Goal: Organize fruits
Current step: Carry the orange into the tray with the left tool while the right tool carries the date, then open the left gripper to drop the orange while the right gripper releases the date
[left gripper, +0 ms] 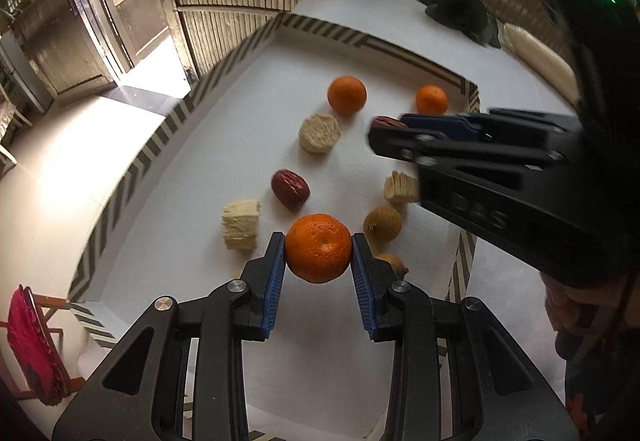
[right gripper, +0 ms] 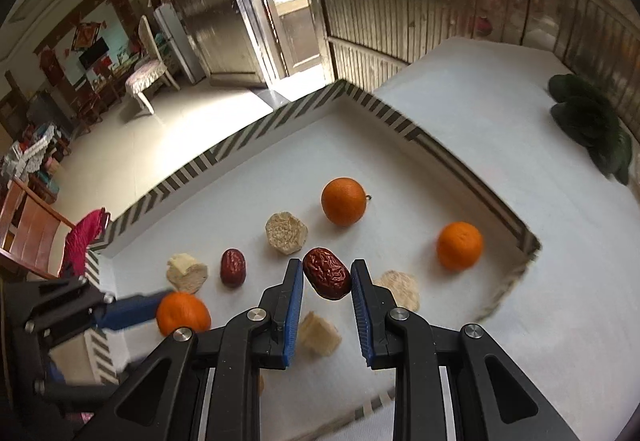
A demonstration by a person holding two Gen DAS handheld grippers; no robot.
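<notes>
Orange tangerine (left gripper: 318, 247) sits clamped between left gripper (left gripper: 319, 255) pads.

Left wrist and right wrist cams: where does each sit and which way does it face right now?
Left wrist: on the left gripper, facing down its fingers at a clamped tangerine; right gripper crosses.
Right wrist: on the right gripper, facing its clamped red date; left gripper at lower left.
Shared: striped tray, both loose tangerines.
</notes>
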